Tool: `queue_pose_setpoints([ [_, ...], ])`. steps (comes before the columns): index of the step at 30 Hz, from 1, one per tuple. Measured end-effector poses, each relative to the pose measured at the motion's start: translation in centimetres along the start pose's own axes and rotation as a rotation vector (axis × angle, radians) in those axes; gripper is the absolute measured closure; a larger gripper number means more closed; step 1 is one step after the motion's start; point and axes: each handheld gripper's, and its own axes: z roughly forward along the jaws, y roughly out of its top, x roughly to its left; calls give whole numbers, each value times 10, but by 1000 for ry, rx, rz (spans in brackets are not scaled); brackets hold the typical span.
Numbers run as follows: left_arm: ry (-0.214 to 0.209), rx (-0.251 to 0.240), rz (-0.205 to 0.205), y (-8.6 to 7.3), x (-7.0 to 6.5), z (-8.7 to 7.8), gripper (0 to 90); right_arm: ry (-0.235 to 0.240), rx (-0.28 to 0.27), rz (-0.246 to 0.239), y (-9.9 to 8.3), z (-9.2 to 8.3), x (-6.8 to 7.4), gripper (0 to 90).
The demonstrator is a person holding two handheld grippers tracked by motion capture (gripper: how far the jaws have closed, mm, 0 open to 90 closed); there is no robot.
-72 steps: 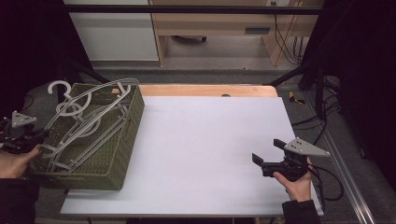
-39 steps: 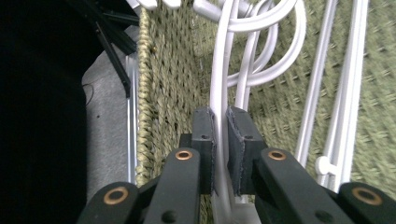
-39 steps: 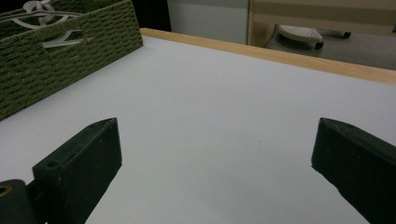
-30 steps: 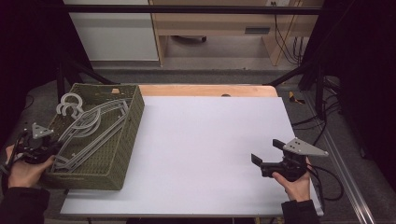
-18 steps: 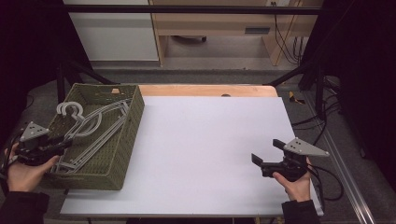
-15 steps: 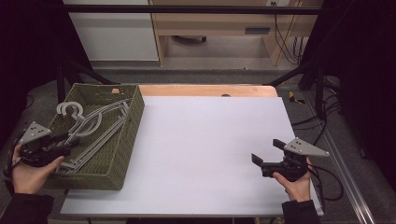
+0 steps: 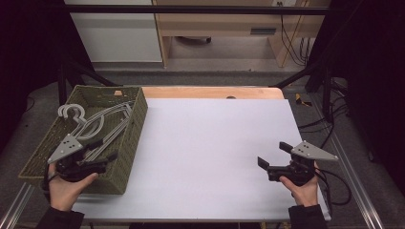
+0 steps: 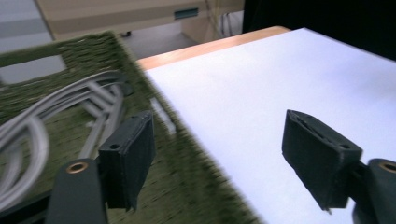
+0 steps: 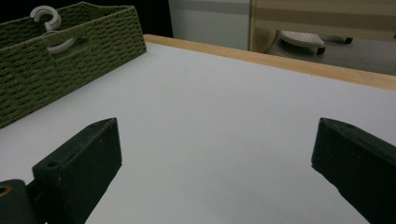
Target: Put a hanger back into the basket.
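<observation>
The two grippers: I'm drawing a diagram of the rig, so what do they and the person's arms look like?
Each is black with two blocky black jaws. The left gripper and the right gripper each carry a grey three-cornered plate on top. A black cable trails from the right one. The person wears dark sleeves.

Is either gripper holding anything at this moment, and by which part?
Nothing is held. The left gripper has just been opening, jaws empty over the basket wall; the right gripper is open over the table.
</observation>
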Motion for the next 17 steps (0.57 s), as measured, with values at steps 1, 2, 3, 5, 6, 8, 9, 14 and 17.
queue_pose_setpoints([
  [1,-16,-12,8,0,-9,4,236,-1,-4,1,0,-1,0,18],
  [2,-16,-12,8,0,-9,4,219,-1,-4,1,0,-1,0,18],
  [3,-16,-14,17,-1,-13,7,219,1,-12,10,0,-1,0,18],
  [5,-18,-9,34,-1,-22,12,167,3,-17,5,0,-1,0,18],
  [6,-22,-12,40,-1,-26,14,158,3,-18,4,0,-1,0,18],
  [8,-38,-6,42,-1,-32,18,138,6,-19,2,0,-1,0,17],
  [9,-53,0,44,-1,-34,21,136,9,-21,2,0,-1,0,17],
  [14,-89,44,31,-3,-45,29,123,13,-28,2,-1,-3,-1,17],
  [17,-109,36,24,-5,-49,32,123,19,-30,0,-1,-3,-1,17],
])
